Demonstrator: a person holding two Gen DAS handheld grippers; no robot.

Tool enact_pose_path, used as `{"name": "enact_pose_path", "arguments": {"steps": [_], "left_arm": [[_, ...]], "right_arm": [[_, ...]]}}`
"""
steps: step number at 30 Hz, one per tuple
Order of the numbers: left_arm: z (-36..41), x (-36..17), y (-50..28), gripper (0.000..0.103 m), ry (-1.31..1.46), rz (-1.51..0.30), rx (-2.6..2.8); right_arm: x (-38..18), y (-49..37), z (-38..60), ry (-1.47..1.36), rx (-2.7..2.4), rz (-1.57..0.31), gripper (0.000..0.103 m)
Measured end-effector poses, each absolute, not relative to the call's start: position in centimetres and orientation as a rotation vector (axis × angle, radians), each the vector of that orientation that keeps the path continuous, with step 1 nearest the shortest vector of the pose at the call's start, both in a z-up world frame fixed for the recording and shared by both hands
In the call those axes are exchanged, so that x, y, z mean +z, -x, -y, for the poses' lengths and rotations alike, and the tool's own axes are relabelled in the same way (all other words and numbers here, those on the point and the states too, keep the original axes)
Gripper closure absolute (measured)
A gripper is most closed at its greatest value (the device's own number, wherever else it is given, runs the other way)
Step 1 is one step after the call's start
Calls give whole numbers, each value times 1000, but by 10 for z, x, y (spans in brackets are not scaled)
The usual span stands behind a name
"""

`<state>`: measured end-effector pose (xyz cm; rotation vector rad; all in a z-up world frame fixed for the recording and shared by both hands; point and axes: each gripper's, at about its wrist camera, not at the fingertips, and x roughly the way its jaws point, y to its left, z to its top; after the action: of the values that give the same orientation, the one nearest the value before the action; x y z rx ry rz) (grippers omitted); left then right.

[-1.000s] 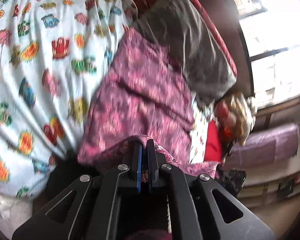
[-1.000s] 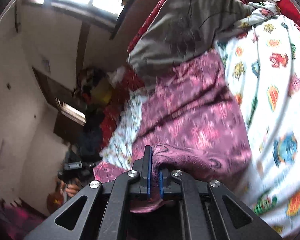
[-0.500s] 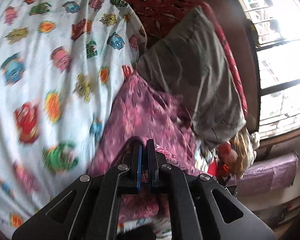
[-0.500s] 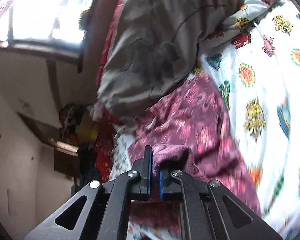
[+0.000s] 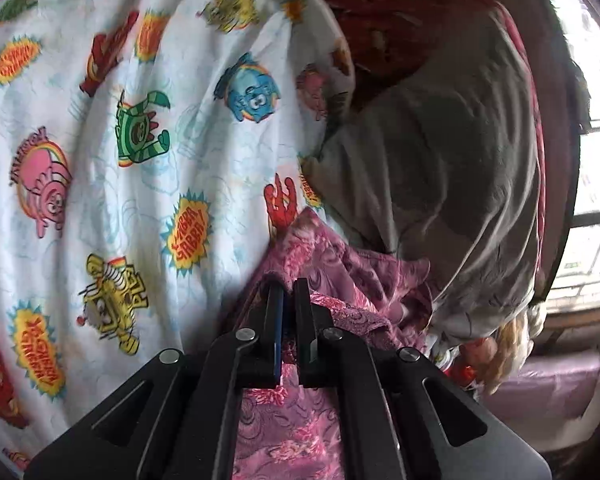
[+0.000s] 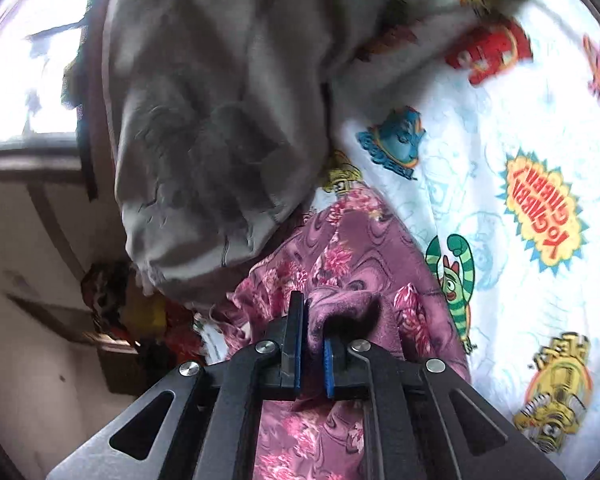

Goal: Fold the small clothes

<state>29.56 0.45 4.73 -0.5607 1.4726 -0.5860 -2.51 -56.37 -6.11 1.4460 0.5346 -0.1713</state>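
Left wrist view:
- left gripper (image 5: 287,300): jaws nearly together, narrow gap, edge of purple floral garment (image 5: 340,272) pinched between blue-padded fingers (image 5: 277,320)
- garment bunched over and beyond fingertips, more of same cloth hanging below jaws toward lens
- garment on cartoon-print bedsheet (image 5: 120,160), at sheet's right-hand side, touching grey garment (image 5: 440,168) lying just beyond it
- red patterned fabric (image 5: 380,20) past grey garment, at top of view
- window (image 5: 596,160) at right edge, bright; lilac cushion-like item (image 5: 540,384) low at right, detail blurred

Right wrist view:
- right gripper (image 6: 310,320): jaws slightly apart, thick fold of purple floral garment (image 6: 340,248) gripped between them, cloth bulging up over right finger
- remainder of garment spread forward from fingertips and hanging below jaws
- garment flanked by grey garment (image 6: 220,120) on left, overlapping its far edge, and by cartoon-print bedsheet (image 6: 500,200) on right
- window (image 6: 20,60) at upper left, overexposed; dark clutter at lower left, not identifiable
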Motion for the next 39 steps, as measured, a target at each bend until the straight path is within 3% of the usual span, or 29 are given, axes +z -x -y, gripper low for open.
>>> {"name": "enact_pose_path", "arguments": {"steps": [3, 5, 6, 7, 9, 13, 15, 19, 22, 24, 26, 28, 29, 30, 31, 34, 36, 39], "left_arm": [[-14, 53, -299, 100, 668, -1471, -635], [-19, 61, -299, 99, 700, -1455, -678], [-19, 64, -298, 96, 692, -1454, -698], [-20, 68, -296, 95, 661, -1446, -708], [-22, 76, -291, 79, 576, -1407, -702], [-38, 85, -288, 72, 569, -1342, -715], [-43, 81, -287, 59, 589, -1346, -727], [-25, 70, -282, 58, 429, -1378, -722], [-6, 65, -280, 57, 331, -1383, -731], [9, 60, -283, 51, 264, -1380, -739], [22, 56, -285, 52, 239, -1381, -747], [32, 59, -285, 80, 204, -1345, -757], [36, 62, -284, 100, 188, -1327, -763], [37, 66, -284, 101, 190, -1311, -765], [35, 72, -285, 101, 210, -1281, -756], [26, 79, -292, 101, 251, -1228, -731], [22, 73, -301, 101, 258, -1230, -669], [13, 50, -315, 101, 312, -1299, -557]], "right_arm": [[-60, 31, 568, -1508, -148, -493, 85], [-50, 45, 572, -1511, -144, -399, 50], [-45, 55, 575, -1511, -157, -343, 46], [-41, 62, 578, -1512, -163, -300, 45], [-35, 74, 582, -1479, -176, -268, 45], [-15, 68, 566, -1200, -235, -477, 45], [-10, 61, 551, -1066, -228, -560, 45], [-4, 43, 526, -728, -317, -685, 45], [-8, 28, 523, -610, -328, -741, 45], [-8, 14, 523, -561, -322, -761, 45], [-6, 4, 522, -528, -304, -765, 45], [-6, -7, 524, -510, -272, -762, 52], [-5, -13, 525, -515, -248, -763, 77], [-7, -18, 527, -538, -196, -768, 94], [-6, -23, 527, -546, -167, -780, 100], [9, -23, 535, -570, -177, -683, 101], [13, -8, 561, -741, -212, -545, 101], [-9, -7, 585, -864, -298, -569, 101]]}}
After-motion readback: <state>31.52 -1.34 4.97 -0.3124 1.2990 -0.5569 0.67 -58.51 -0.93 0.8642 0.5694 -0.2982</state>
